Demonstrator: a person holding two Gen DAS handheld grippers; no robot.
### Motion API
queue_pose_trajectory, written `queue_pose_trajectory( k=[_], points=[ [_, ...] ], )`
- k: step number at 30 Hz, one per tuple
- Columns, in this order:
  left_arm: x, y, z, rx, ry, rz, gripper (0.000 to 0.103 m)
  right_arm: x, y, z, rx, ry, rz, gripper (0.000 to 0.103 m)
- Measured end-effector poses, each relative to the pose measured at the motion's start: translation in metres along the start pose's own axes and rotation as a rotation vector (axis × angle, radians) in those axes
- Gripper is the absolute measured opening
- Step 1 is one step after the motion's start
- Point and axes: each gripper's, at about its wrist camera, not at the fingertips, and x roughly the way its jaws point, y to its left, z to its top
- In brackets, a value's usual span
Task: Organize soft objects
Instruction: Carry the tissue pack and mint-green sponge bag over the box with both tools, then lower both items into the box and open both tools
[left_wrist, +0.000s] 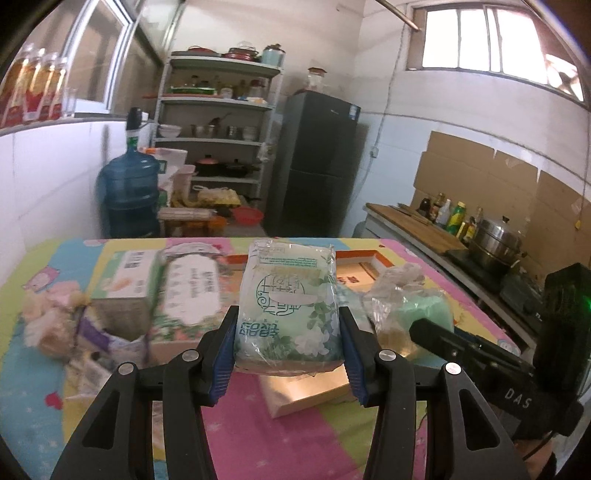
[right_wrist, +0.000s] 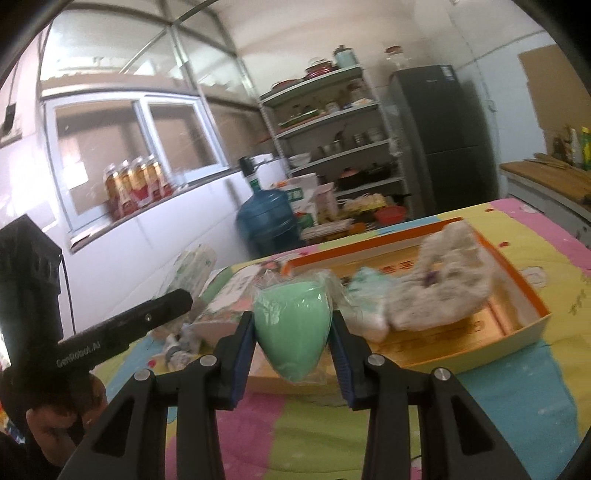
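Note:
My left gripper (left_wrist: 288, 328) is shut on a green-and-white floral tissue pack (left_wrist: 290, 302), held above the colourful table cover (left_wrist: 258, 435). My right gripper (right_wrist: 293, 332) is shut on a mint-green soft object wrapped in clear plastic (right_wrist: 291, 328); the same object (left_wrist: 421, 314) shows at the right of the left wrist view. An orange-rimmed shallow box (right_wrist: 524, 295) lies ahead of the right gripper with a whitish fluffy cloth (right_wrist: 443, 280) and a pale bundle (right_wrist: 369, 291) in it. More tissue packs (left_wrist: 192, 288) and a small green box (left_wrist: 129, 273) lie on the table's left.
A flat tan box (left_wrist: 310, 395) lies under the held tissue pack. Plush and crumpled items (left_wrist: 48, 317) sit at the table's left edge. Beyond the table stand a water jug (left_wrist: 129, 192), a shelf rack (left_wrist: 218, 122), a dark fridge (left_wrist: 314, 162) and a counter with a pot (left_wrist: 495, 240).

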Motion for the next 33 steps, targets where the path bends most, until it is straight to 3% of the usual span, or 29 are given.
queue_pose_trajectory(
  k=[17,33],
  points=[
    [0.067,-0.031,-0.007,0.007,0.09,0.009,0.052,0.021,-0.054,0.014,0.067,0.026,0.014,0.04],
    [0.108,-0.042,-0.017,0.019,0.163,0.033,0.052,0.042,-0.082,0.011,0.097,0.092,-0.08,0.04]
  ],
)
